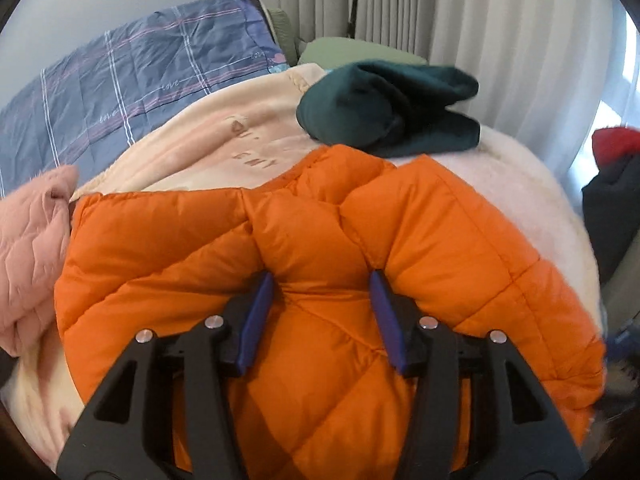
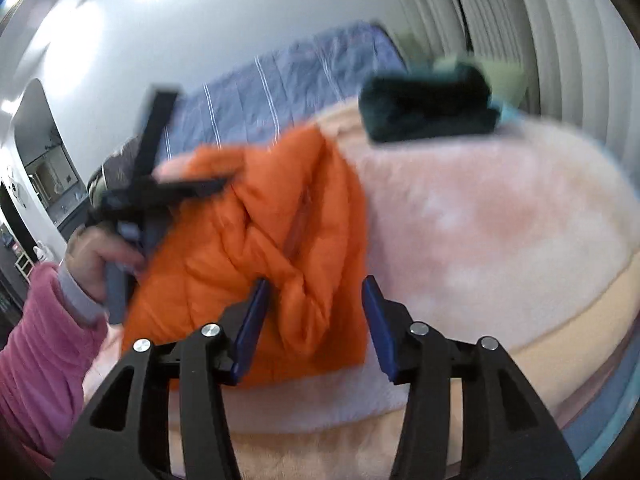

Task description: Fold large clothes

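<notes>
The left gripper point(image 1: 322, 280) stands with its jaws wide apart, blue pads point(image 1: 256, 320) pressed down into the orange puffer jacket point(image 1: 280, 240) – a puffed ridge bulges between them, not pinched. The right gripper point(image 2: 316, 284) is likewise spread open, one pad touching the jacket's edge, the other over the pink fleece blanket point(image 2: 500, 220). Behind the jacket lies a folded dark green garment point(image 1: 392, 104).

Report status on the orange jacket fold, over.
Left gripper jaws open, pressed into orange quilted puffer jacket. Right gripper jaws open at its edge. Dark green folded garment lies beyond, clear of jacket.
</notes>
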A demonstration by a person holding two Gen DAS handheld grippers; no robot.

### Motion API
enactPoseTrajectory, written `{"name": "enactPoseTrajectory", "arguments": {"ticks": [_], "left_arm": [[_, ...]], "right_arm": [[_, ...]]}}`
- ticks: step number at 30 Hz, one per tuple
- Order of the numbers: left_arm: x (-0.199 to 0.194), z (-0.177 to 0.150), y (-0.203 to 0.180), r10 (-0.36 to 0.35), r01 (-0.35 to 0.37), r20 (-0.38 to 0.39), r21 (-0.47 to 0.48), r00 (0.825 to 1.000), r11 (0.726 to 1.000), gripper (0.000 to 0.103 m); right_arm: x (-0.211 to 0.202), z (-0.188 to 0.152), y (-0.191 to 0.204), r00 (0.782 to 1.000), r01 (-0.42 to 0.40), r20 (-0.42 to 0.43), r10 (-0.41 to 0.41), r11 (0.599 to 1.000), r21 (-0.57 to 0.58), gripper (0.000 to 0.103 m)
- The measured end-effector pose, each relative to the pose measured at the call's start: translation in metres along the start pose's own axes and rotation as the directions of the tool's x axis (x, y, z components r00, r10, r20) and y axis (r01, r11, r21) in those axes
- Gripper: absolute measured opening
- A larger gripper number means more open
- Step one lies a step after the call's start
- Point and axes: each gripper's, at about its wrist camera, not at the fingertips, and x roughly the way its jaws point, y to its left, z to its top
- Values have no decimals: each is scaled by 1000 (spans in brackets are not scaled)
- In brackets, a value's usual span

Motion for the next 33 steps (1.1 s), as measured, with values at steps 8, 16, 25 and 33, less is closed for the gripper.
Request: {"name": "enactPoseTrajectory", "arguments": {"ticks": [8, 16, 25, 33], "left_arm": [[9, -3, 10, -59, 59, 12, -52, 998, 997, 52], [14, -7, 13, -98, 100, 35, -48, 995, 994, 54], [20, -12, 20, -130, 132, 43, -60, 991, 989, 54], [24, -14, 23, -150, 153, 38, -82, 988, 985, 54]], "right_arm": [[38, 4, 26, 1000, -15, -1, 15, 996, -87, 33], [77, -26, -3, 992, 66, -104, -67, 998, -14, 26], [83, -25, -6, 987, 50, -153, -46, 998, 27, 27], [89, -19, -8, 986, 46, -164, -41, 999, 27, 27]]}}
